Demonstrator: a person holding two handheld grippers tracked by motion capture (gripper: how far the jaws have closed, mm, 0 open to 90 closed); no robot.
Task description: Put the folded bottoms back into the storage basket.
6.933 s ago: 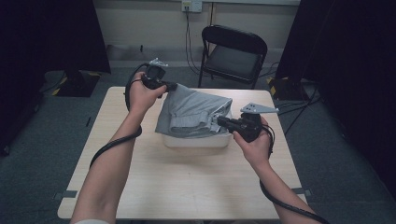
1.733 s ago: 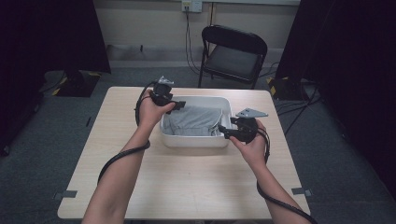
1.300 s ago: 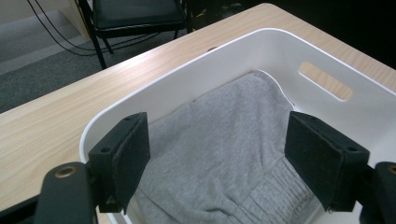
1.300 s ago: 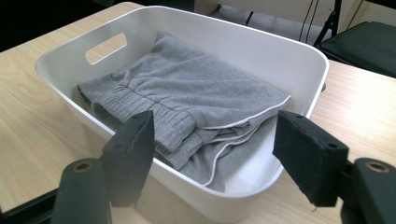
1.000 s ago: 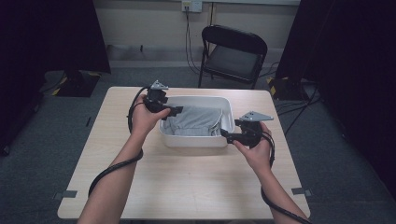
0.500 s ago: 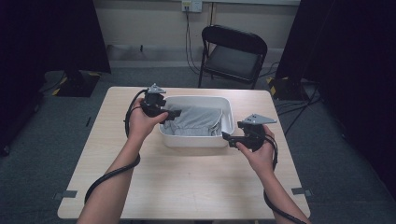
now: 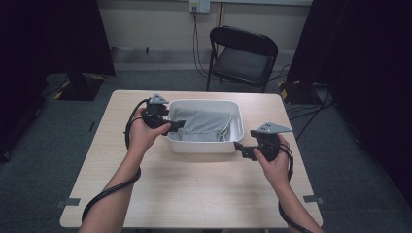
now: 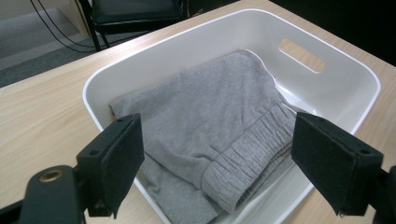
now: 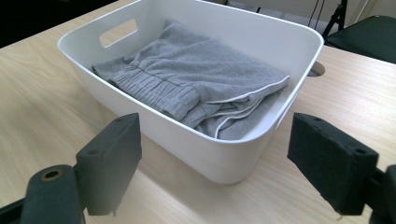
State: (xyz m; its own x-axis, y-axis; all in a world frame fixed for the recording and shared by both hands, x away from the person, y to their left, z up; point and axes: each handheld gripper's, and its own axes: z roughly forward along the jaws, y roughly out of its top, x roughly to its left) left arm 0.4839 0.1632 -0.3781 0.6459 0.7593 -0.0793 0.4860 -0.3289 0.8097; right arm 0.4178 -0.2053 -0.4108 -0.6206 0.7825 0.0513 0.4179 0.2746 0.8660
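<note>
Grey garment (image 7: 203, 126) lies folded in a white bin (image 7: 236, 138) on the surface (image 7: 204, 194). At the bin's left edge, the left gripper (image 7: 179, 124) hovers, jaws wide and empty above the cloth; at right, the right gripper (image 7: 241, 149) stands clear, jaws just opened wide, holding nothing.

Folded grey garment (image 8: 210, 130) lying flat in the white bin (image 8: 327, 84), gathered waistband nearest my left gripper (image 7: 177, 125) just beyond its spread jaws, white-piped edge towards my right gripper (image 7: 241, 148), bin upright just ahead of both.
</note>
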